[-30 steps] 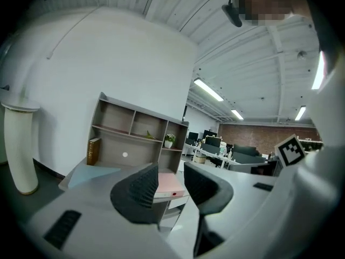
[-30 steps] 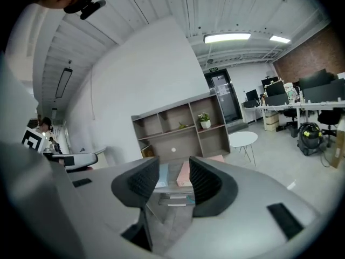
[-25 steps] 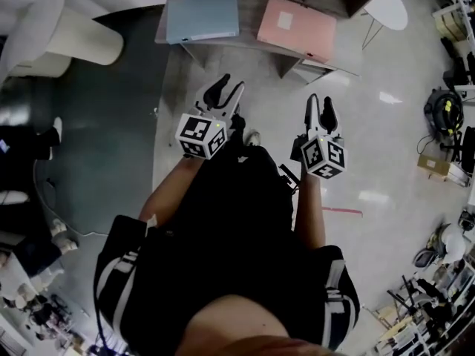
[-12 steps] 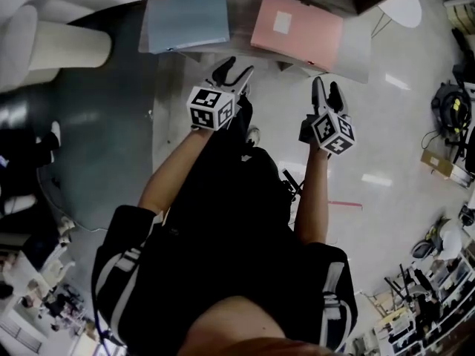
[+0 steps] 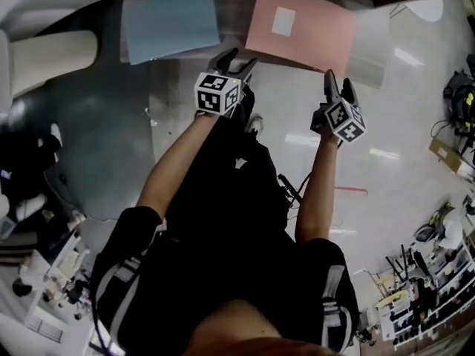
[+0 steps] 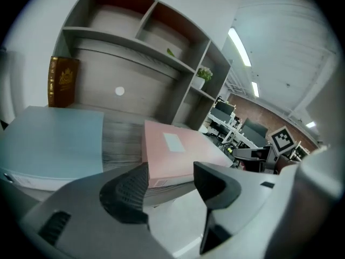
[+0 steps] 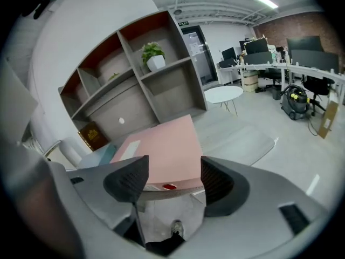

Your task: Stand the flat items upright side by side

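I count two flat folders on the table (image 6: 121, 139): one blue folder (image 5: 171, 21) and one pink folder (image 5: 300, 24). The pink one carries one white label (image 5: 283, 21) and one red dot (image 7: 169, 186) on its near edge. Behind them I see one shelf unit (image 7: 161, 85), one brown book (image 6: 63, 81) upright at the back of the table, one potted plant (image 7: 153, 55) in a compartment and one white disc (image 6: 119, 91) on the back panel. Off to my right stands one round white side table (image 7: 223, 93).
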